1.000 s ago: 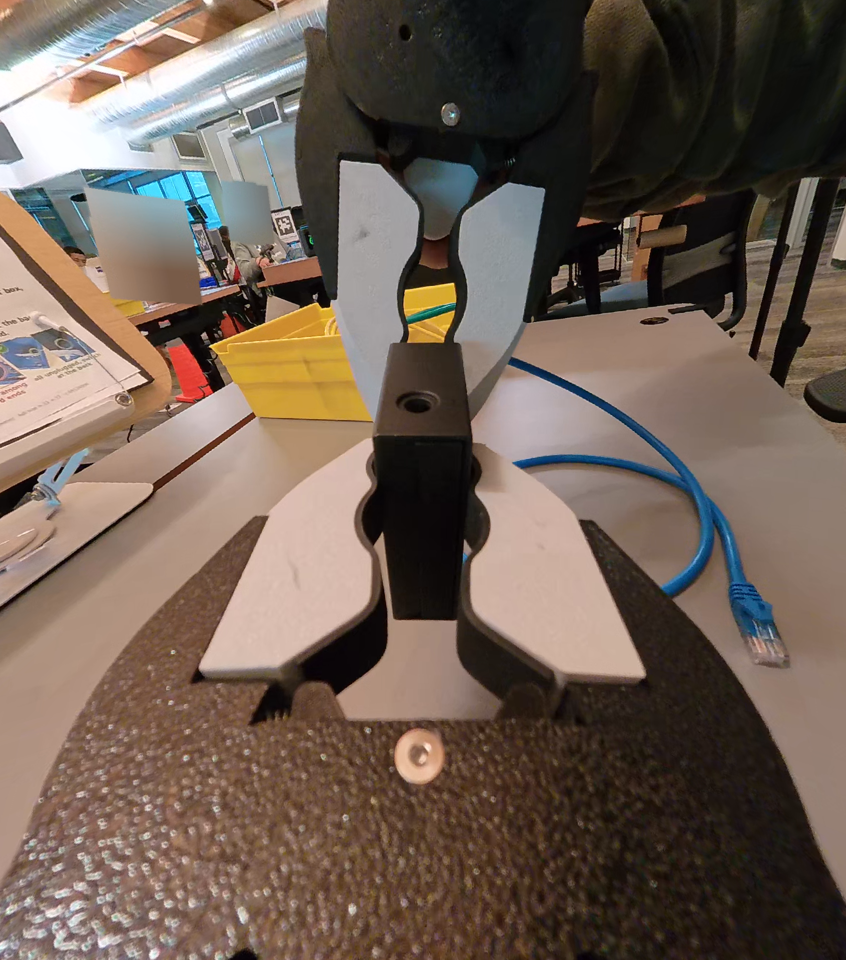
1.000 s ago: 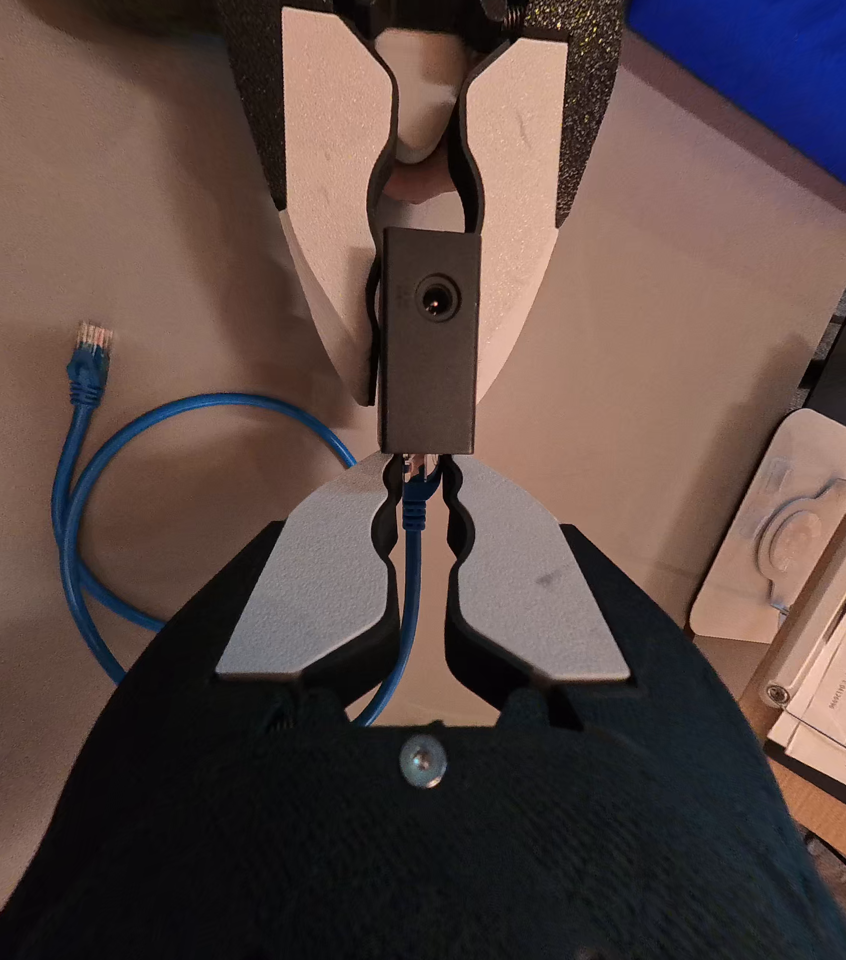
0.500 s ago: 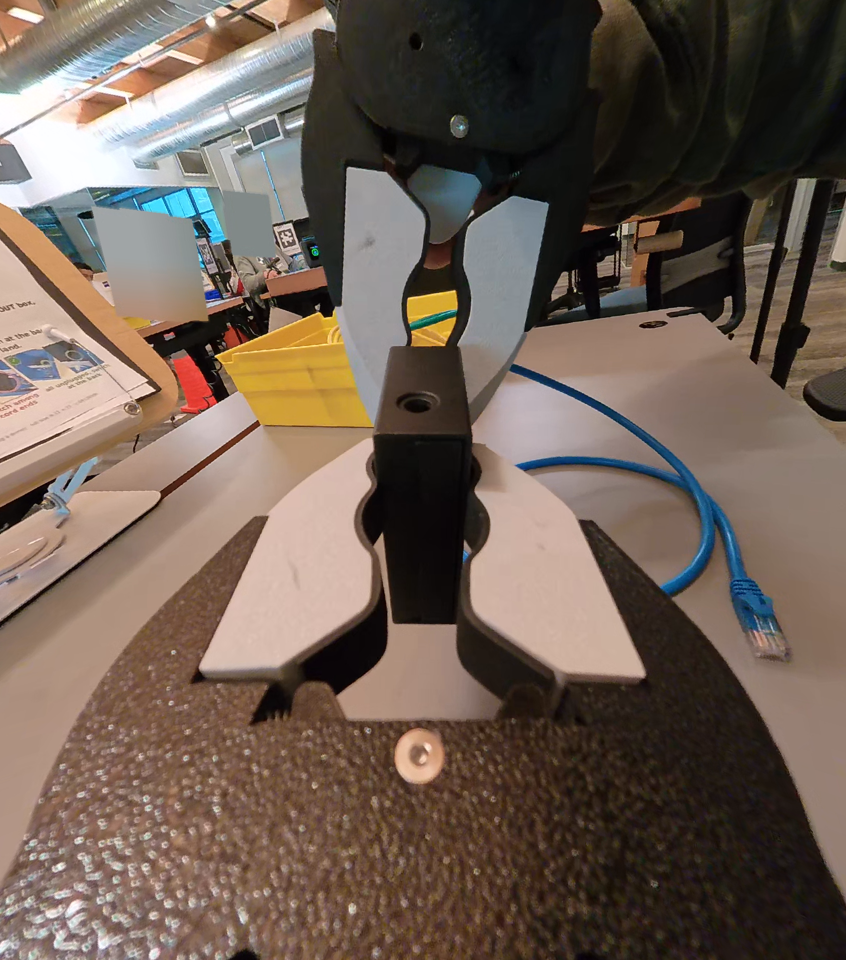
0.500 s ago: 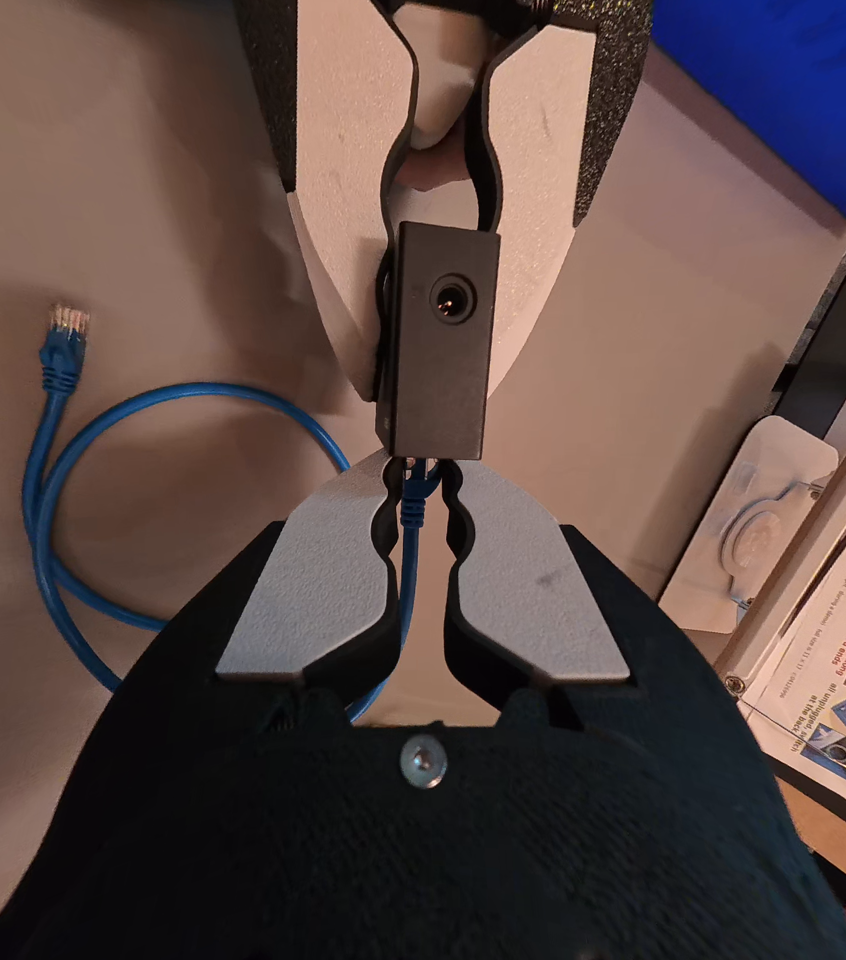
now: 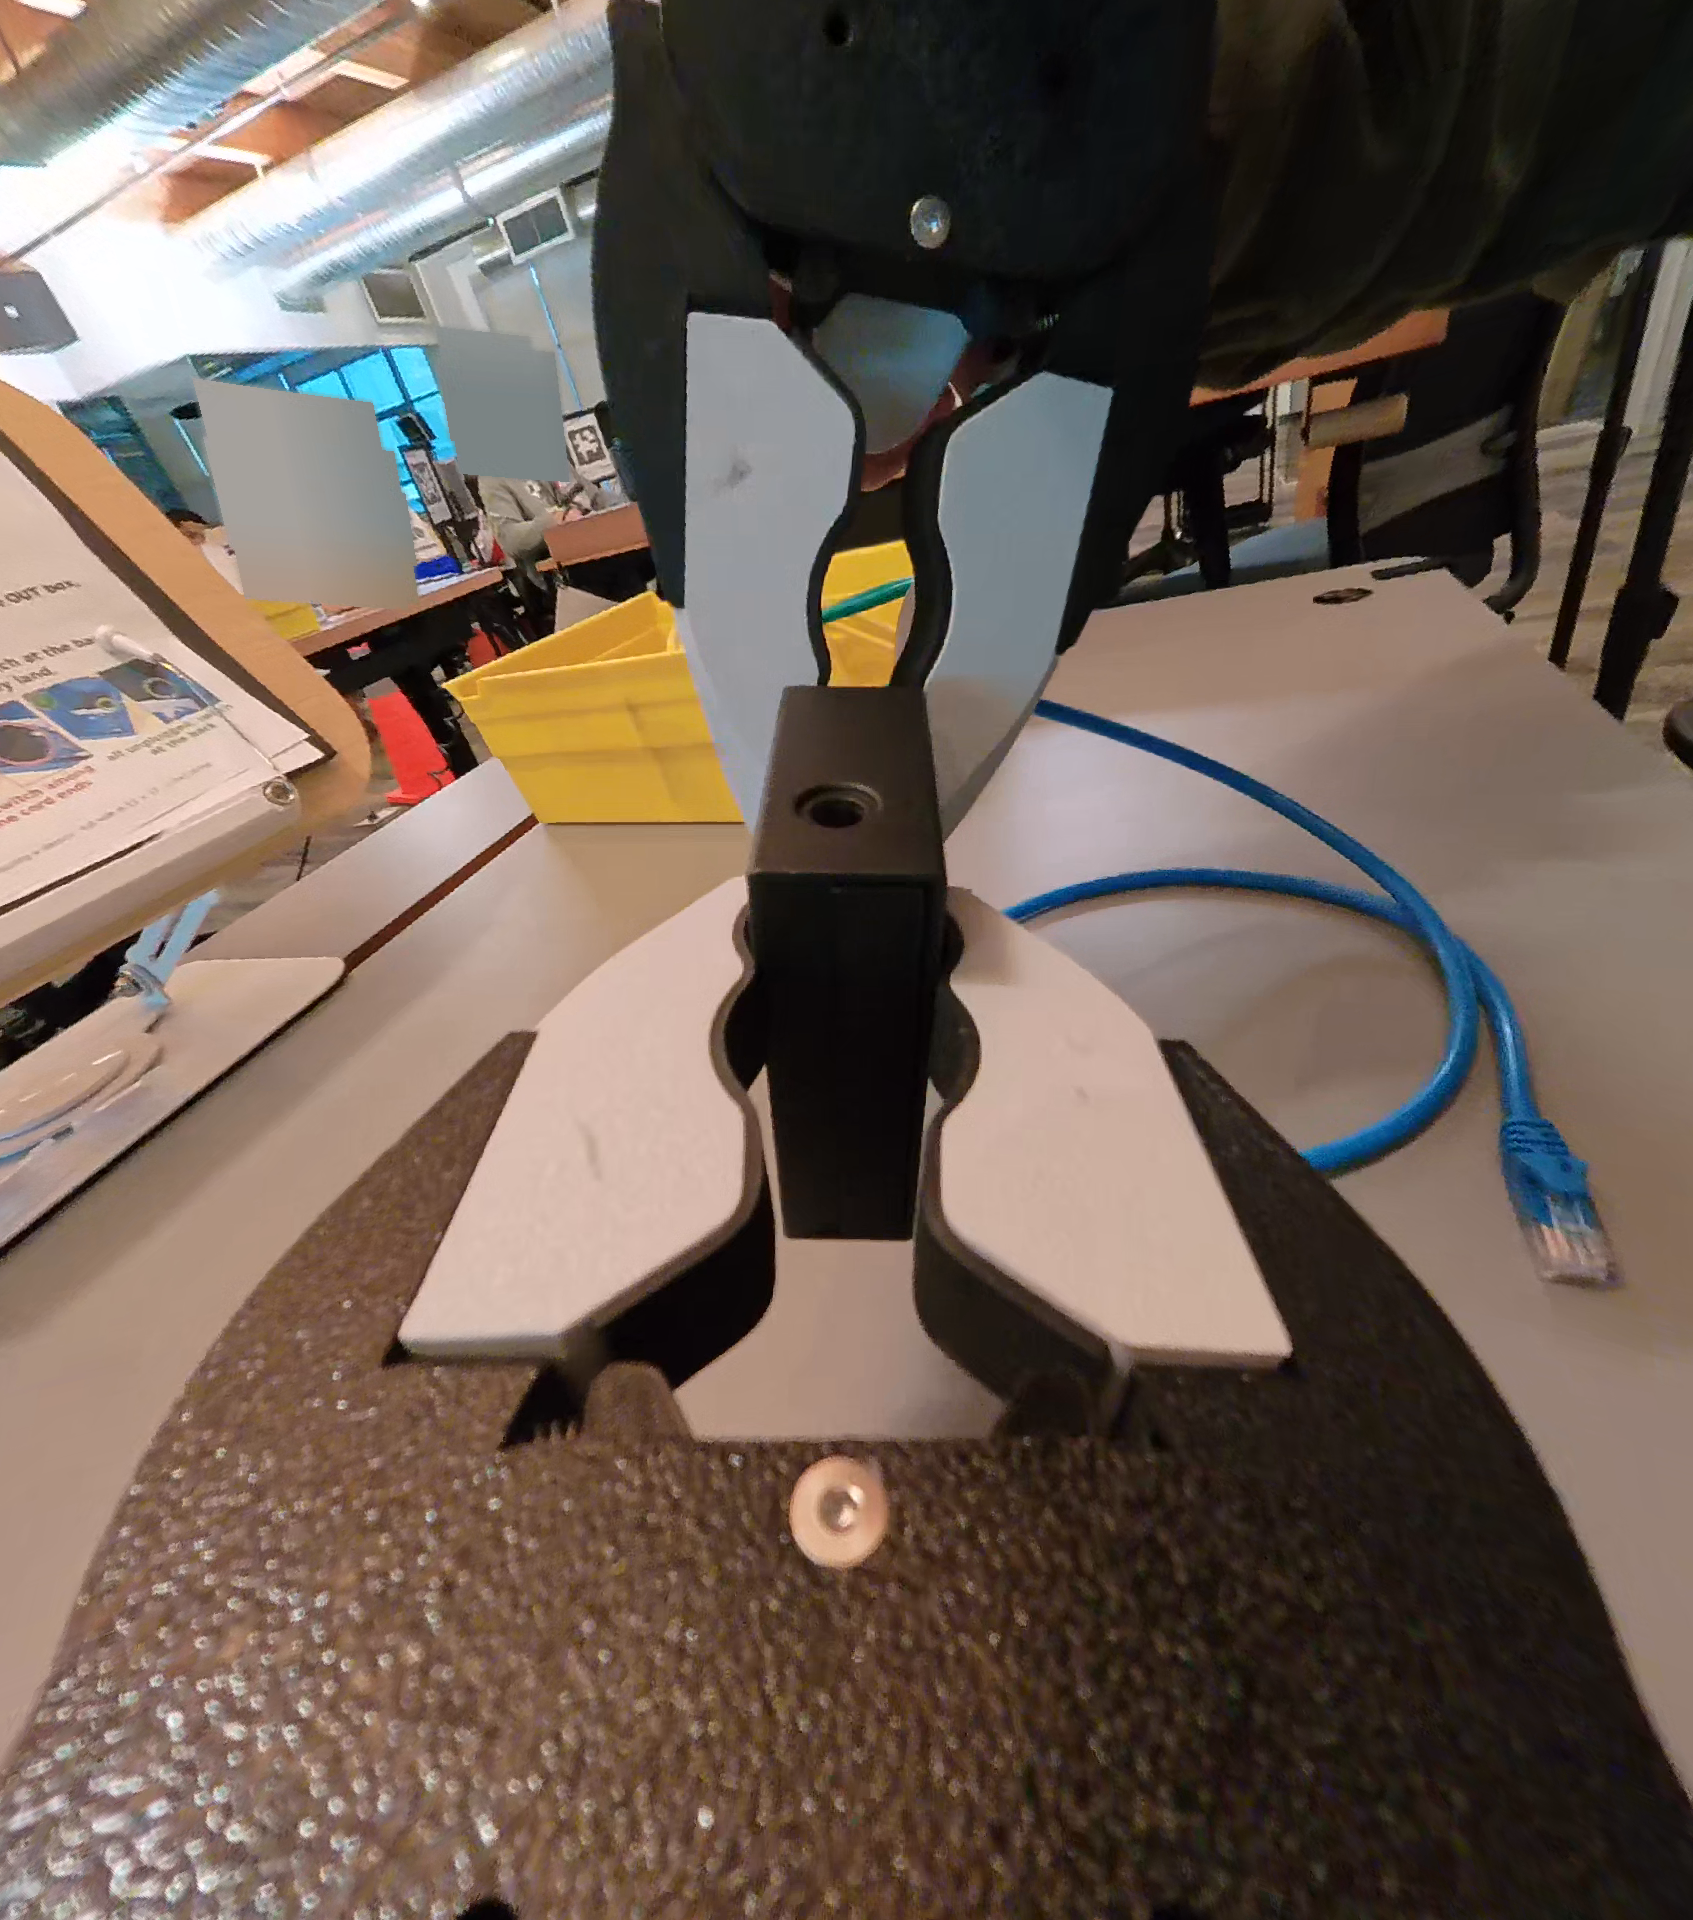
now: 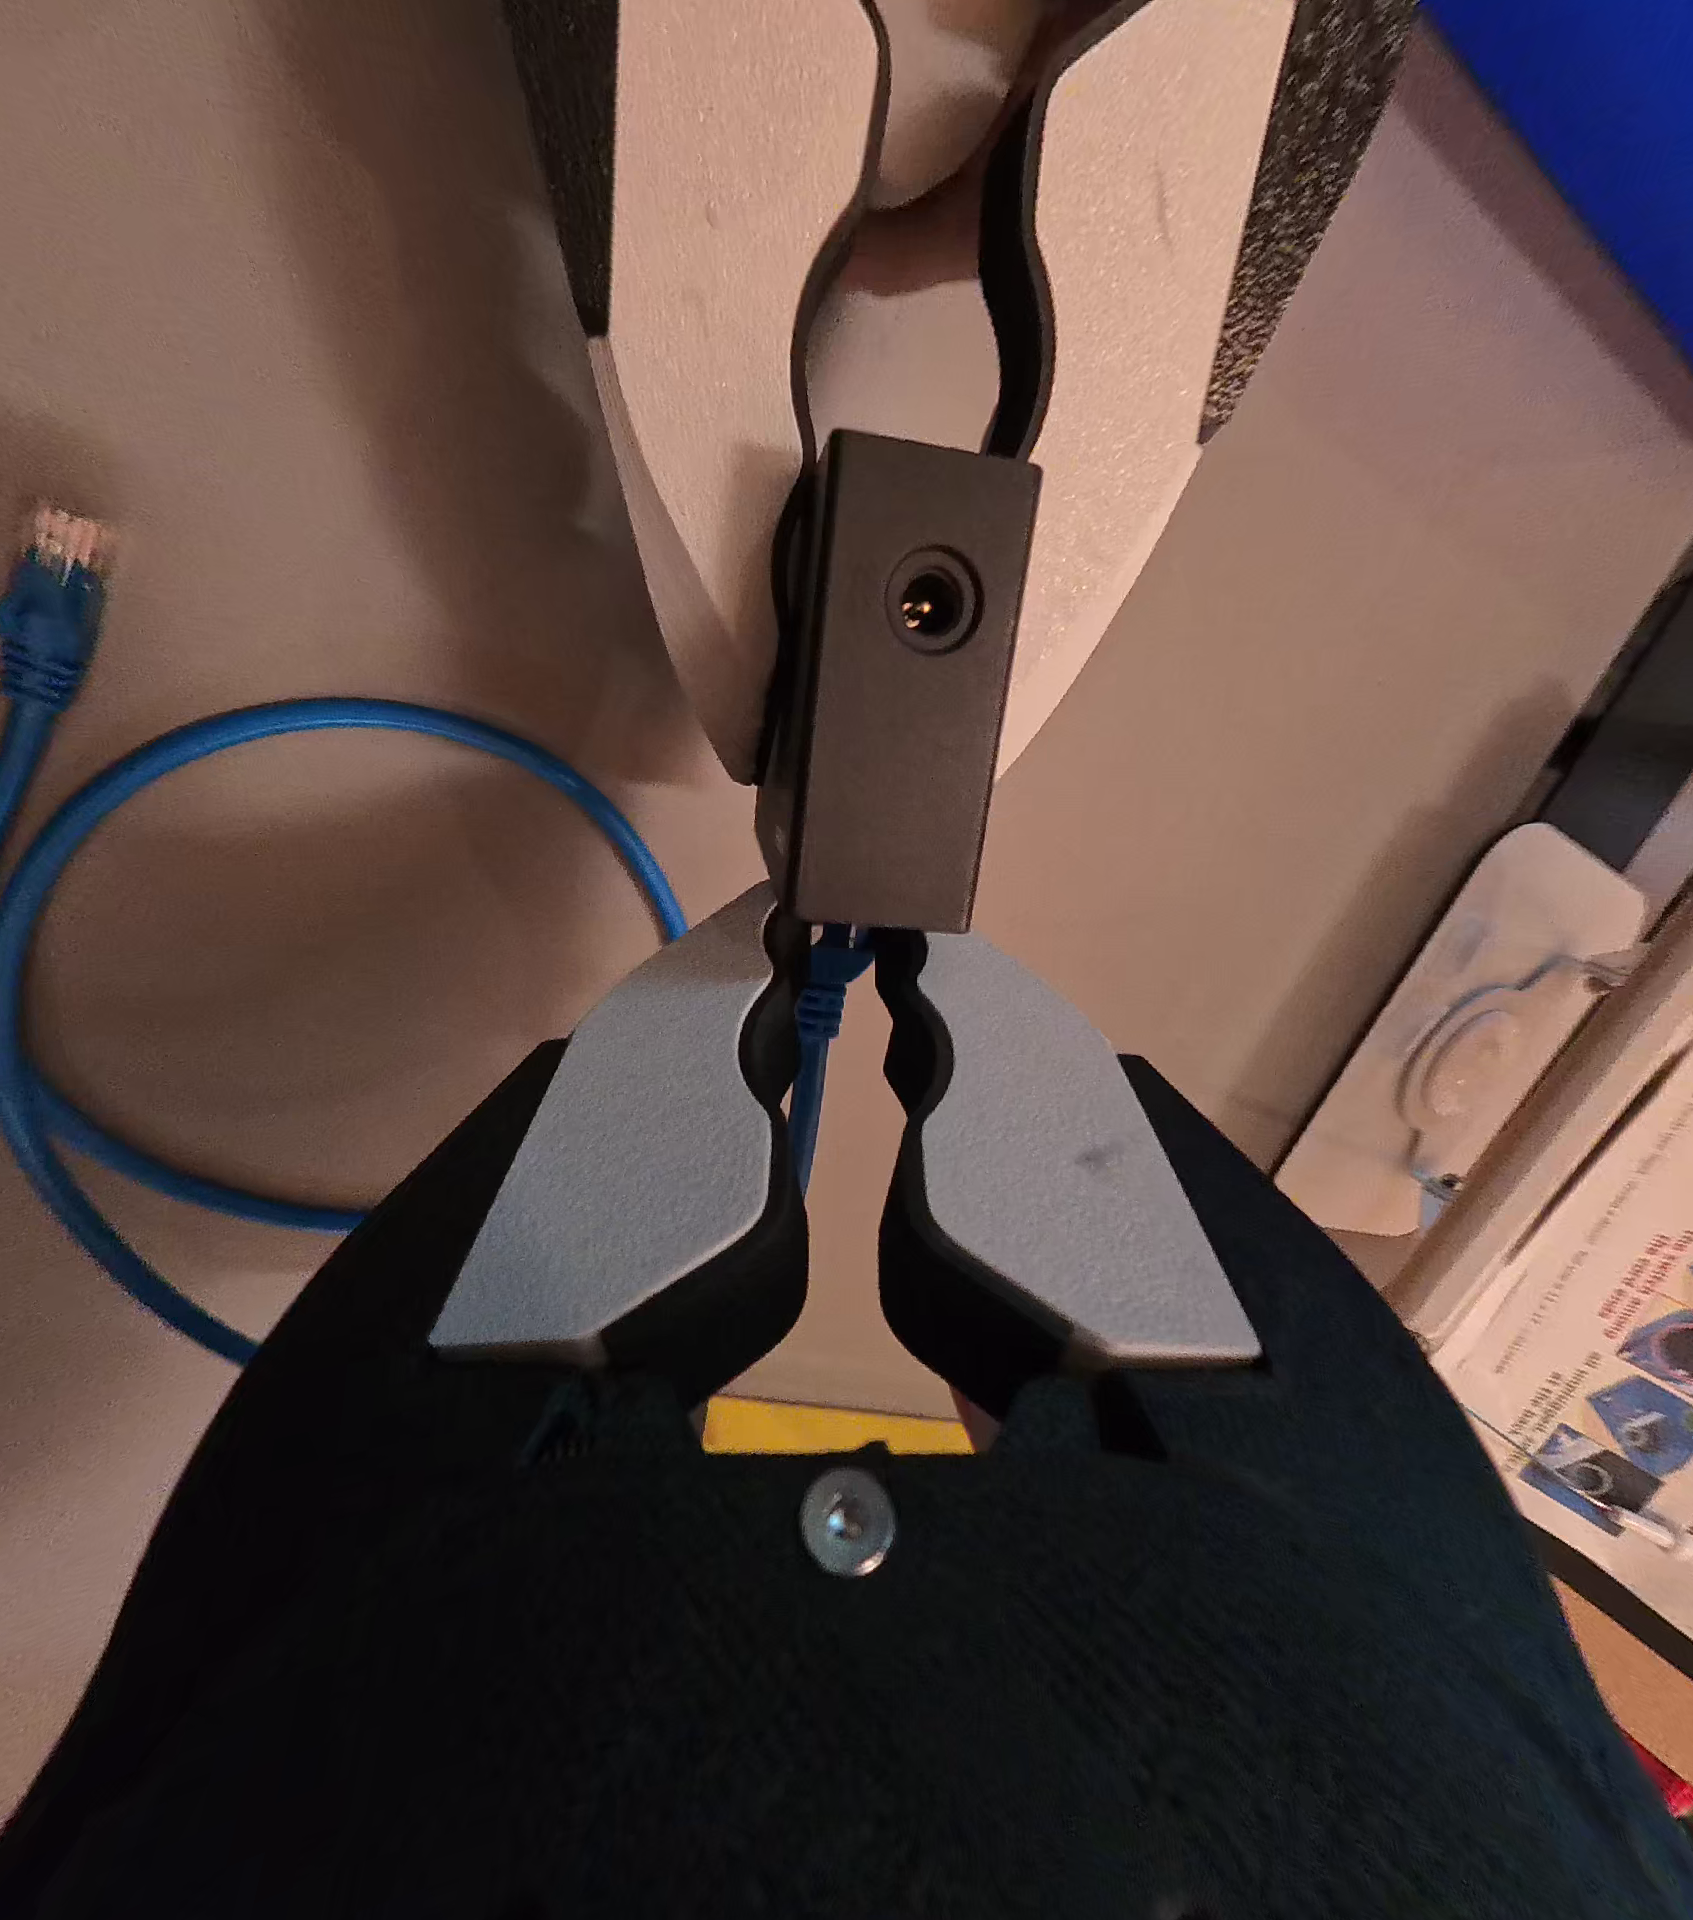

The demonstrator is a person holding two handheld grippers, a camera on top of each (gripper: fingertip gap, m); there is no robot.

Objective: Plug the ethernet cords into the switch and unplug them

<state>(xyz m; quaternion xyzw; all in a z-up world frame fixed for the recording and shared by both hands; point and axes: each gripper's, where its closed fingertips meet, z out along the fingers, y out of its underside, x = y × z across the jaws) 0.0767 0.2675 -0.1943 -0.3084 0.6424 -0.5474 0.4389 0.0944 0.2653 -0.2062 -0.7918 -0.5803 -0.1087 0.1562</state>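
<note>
Left wrist view, switch: the black switch (image 5: 842,1039) stands lifted above the table (image 5: 1444,748), clamped at its sides by the left hand-held gripper (image 5: 842,920); this grasp is as it was a second ago.
Left wrist view, other tool: the right hand-held gripper (image 5: 868,665) meets the far end of the switch from above and now fills more of the frame than before, so the two tools have closed in on each other.
Left wrist view, cord: the blue ethernet cord (image 5: 1444,987) loops on the table to the right, its free plug (image 5: 1559,1236) lying unplugged beside the loop.
Left wrist view, background: a yellow bin (image 5: 603,717) sits at the table's far edge.
Right wrist view, plug end: a second ago the clear tip of the plug showed below the switch (image 6: 899,707); now only the blue boot (image 6: 826,987) shows at the port.
Right wrist view, grasp: the right hand-held gripper (image 6: 831,935) appears clenched on that boot, though shadow under the switch hides the actual contact.
Right wrist view, tilt: the switch has leaned a little to the right since then.
Right wrist view, free plug: it lies (image 6: 57,551) on the table, well apart from the switch.
Meaning for the task: this end looks seated, so one insertion is likely done; the second plug and all unplugging remain.
</note>
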